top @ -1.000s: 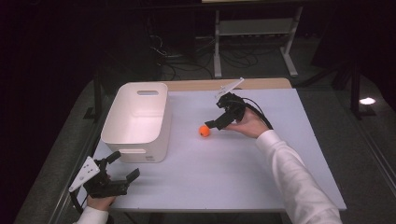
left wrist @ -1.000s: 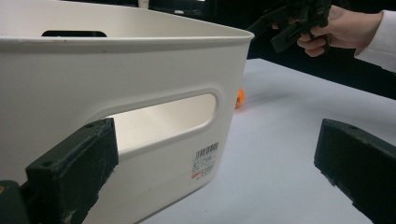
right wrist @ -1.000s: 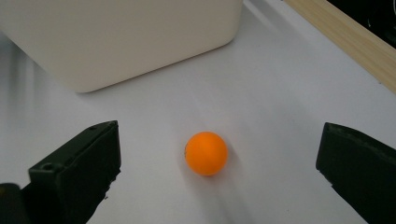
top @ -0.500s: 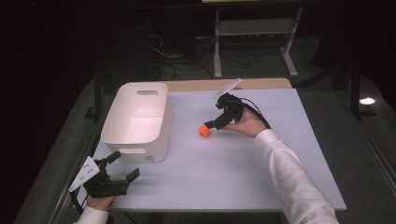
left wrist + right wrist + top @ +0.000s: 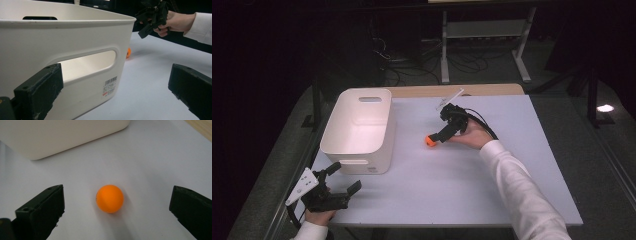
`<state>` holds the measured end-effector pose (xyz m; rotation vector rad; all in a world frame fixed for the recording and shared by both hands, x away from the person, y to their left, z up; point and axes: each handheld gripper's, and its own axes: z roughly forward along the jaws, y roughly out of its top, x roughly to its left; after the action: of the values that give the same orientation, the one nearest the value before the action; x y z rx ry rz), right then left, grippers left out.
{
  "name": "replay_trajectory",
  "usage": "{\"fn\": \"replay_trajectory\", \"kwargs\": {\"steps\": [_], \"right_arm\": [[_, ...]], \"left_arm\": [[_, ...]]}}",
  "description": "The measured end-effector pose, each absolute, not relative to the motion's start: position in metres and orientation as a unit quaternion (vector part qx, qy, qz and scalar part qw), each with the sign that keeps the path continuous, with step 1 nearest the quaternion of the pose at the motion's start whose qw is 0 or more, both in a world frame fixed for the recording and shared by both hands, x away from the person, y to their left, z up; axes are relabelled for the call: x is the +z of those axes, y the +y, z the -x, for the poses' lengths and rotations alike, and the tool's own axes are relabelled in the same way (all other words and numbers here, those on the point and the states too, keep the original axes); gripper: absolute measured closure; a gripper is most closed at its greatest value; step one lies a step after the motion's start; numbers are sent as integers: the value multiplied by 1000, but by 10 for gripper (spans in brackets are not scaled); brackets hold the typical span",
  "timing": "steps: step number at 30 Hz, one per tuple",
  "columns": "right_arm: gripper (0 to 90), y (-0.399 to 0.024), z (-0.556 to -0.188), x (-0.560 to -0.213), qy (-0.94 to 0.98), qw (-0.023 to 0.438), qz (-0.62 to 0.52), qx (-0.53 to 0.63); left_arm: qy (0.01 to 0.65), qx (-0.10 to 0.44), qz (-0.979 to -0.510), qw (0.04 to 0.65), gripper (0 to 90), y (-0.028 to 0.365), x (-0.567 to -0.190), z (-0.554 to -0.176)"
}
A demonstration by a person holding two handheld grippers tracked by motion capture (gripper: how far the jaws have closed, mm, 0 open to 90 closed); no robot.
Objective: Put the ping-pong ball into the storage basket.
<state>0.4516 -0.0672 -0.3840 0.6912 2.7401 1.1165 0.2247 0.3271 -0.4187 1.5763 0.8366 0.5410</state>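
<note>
A small orange ball (image 5: 430,141) (image 5: 109,198) lies on the white table, just right of a white bin (image 5: 357,130). My right gripper (image 5: 441,136) (image 5: 117,193) is open and tilted down at the ball, which sits between its two jaws without touching either. My left gripper (image 5: 344,177) (image 5: 116,75) is open near the table's front left corner, facing the bin's near wall (image 5: 75,50) and its handle slot. In the left gripper view the ball (image 5: 128,53) peeks out from behind the bin's corner, with the other hand and gripper (image 5: 152,18) above it.
The bin (image 5: 62,135) stands close behind the ball, and nothing lies inside it in the high view. A wooden strip (image 5: 452,90) runs along the table's far edge. Beyond it the floor is dark, with a metal stand (image 5: 482,35) and cables.
</note>
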Motion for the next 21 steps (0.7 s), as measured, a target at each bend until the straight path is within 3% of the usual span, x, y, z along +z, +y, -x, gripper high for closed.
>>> {"fn": "replay_trajectory", "kwargs": {"steps": [21], "right_arm": [[0, -56, -459, -405, 911, 52, -216, 349]], "left_arm": [[360, 231, -679, 596, 0, 327, -419, -225]]}}
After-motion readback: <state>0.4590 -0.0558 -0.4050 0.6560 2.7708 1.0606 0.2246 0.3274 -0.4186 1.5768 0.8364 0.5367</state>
